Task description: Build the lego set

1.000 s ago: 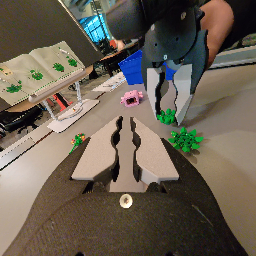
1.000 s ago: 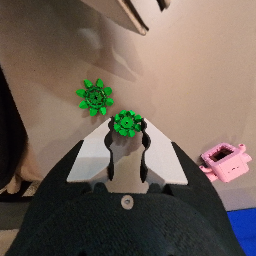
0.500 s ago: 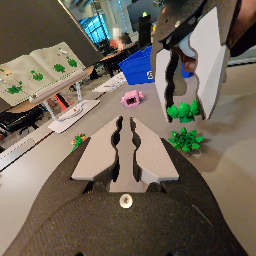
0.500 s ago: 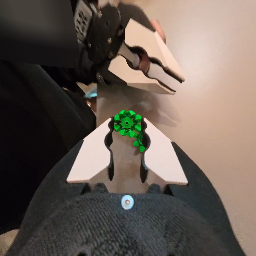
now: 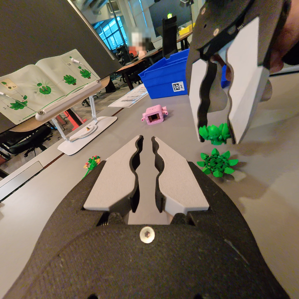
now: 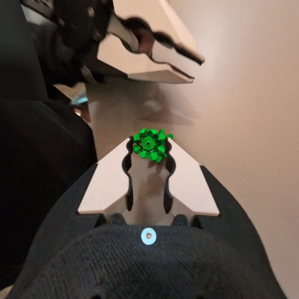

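Right claw point(image 5: 216, 140) gripping small leaf rosette point(image 5: 214, 134), above larger rosette point(image 5: 216, 163) on table point(image 5: 267, 202)

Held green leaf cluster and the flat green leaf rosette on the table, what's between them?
Nothing: the left wrist view shows only bare grey table between the held green leaf cluster and the flat green leaf rosette.

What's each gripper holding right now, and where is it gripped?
The right gripper pinches the small green leaf cluster by its opposite outer leaves, above the table. The left gripper holds nothing.
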{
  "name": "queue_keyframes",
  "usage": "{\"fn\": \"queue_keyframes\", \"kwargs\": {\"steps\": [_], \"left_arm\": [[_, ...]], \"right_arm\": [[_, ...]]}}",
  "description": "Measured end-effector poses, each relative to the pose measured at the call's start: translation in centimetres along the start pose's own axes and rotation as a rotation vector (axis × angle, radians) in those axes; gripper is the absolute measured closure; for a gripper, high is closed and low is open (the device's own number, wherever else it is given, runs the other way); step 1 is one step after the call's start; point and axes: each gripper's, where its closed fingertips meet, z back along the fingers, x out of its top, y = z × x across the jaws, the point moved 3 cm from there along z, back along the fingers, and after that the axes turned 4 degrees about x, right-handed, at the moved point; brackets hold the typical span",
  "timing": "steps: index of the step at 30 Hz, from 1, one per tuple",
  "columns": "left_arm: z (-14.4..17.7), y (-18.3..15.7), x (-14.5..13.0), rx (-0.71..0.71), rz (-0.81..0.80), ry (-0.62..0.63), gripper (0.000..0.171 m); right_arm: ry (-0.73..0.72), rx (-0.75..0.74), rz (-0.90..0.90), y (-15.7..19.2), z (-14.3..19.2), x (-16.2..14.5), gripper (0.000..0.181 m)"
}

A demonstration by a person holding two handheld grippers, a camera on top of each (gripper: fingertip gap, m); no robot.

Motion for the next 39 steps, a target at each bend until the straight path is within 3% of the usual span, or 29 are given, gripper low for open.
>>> {"fn": "queue_keyframes", "kwargs": {"steps": [6,15,22,26,34,39], "left_arm": [[0.7,3.6,-0.5,0.214,0.004,0.028,0.165],[3.4,9.1,-1.4,0.309,0.27,0.009,0.161],[3.4,9.2,-1.9,0.295,0.298,0.009,0.16],[3.2,8.9,-1.9,0.279,0.297,0.012,0.161],[3.2,8.9,-1.8,0.274,0.306,0.006,0.161],[3.1,8.6,-1.8,0.268,0.296,0.011,0.16]], "right_arm": [[0.219,-0.2,0.156,-0.6,-1.7,-1.6,0.143],[0.33,-0.208,0.194,-1.3,-2.8,-1.6,0.143],[0.418,-0.221,0.2,-1.2,-3.1,-1.4,0.142],[0.468,-0.245,0.183,-1.5,-3.3,-2.0,0.132],[0.382,-0.279,0.147,-1.1,-1.3,-0.7,0.128],[0.323,-0.261,0.17,0.0,-0.6,0.5,0.143]]}}
